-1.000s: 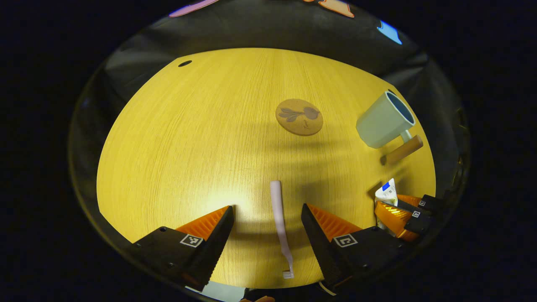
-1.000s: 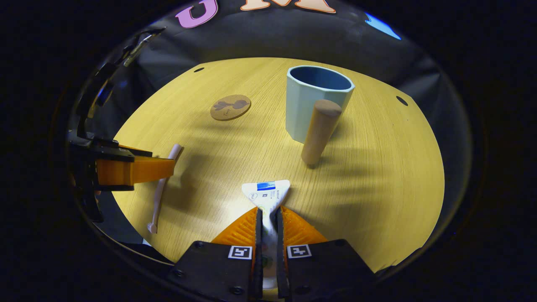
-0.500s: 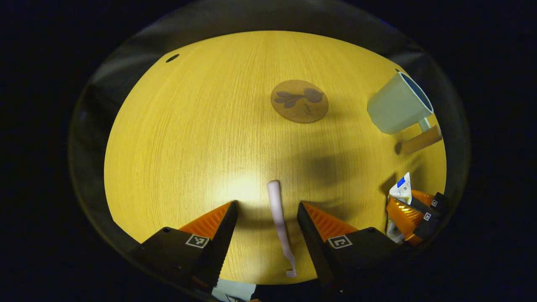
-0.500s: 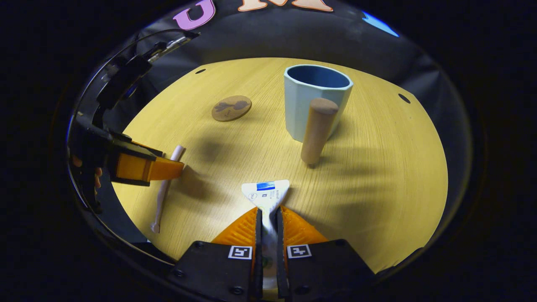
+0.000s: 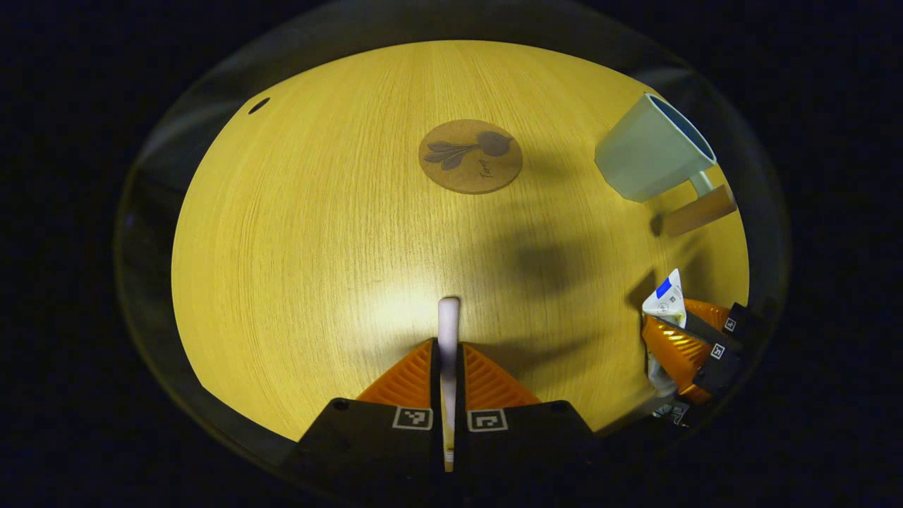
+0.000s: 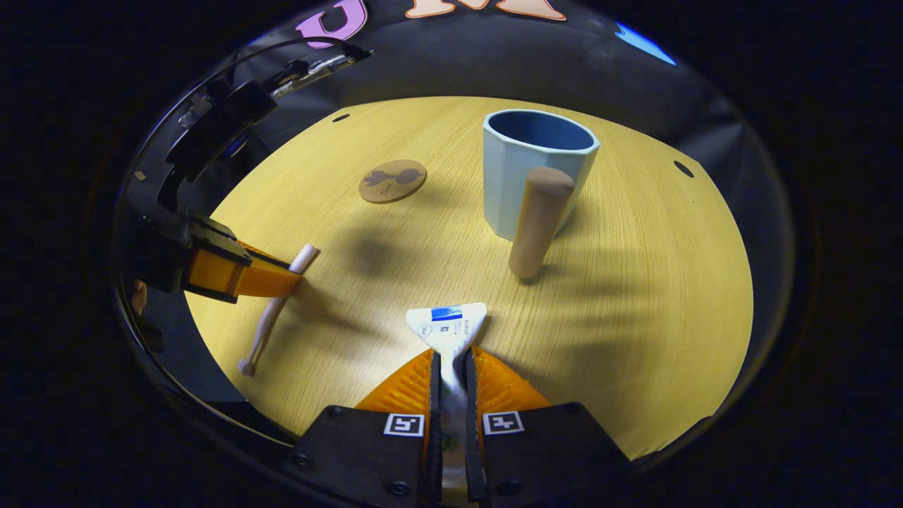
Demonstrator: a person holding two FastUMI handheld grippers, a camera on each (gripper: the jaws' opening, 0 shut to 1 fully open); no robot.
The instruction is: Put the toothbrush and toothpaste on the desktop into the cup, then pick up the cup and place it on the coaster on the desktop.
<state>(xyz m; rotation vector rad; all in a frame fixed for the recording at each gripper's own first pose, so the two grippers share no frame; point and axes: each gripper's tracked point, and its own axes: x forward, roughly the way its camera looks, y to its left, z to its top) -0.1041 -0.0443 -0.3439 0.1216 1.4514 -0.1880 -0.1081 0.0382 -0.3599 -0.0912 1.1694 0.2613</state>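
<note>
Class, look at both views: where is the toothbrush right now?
The toothbrush is clamped in the left claw low over the desktop; the right gripper view shows it at left, coaster beyond.

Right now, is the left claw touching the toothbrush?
Touching. The left gripper view shows the left claw shut on the toothbrush, both orange fingers pressed against its pale handle with no gap.

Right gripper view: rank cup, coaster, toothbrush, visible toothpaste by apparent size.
1. cup
2. toothbrush, long but thin
3./4. coaster and toothpaste look alike; the toothpaste is nearer and partly hidden between the fingers, so unranked.
</note>
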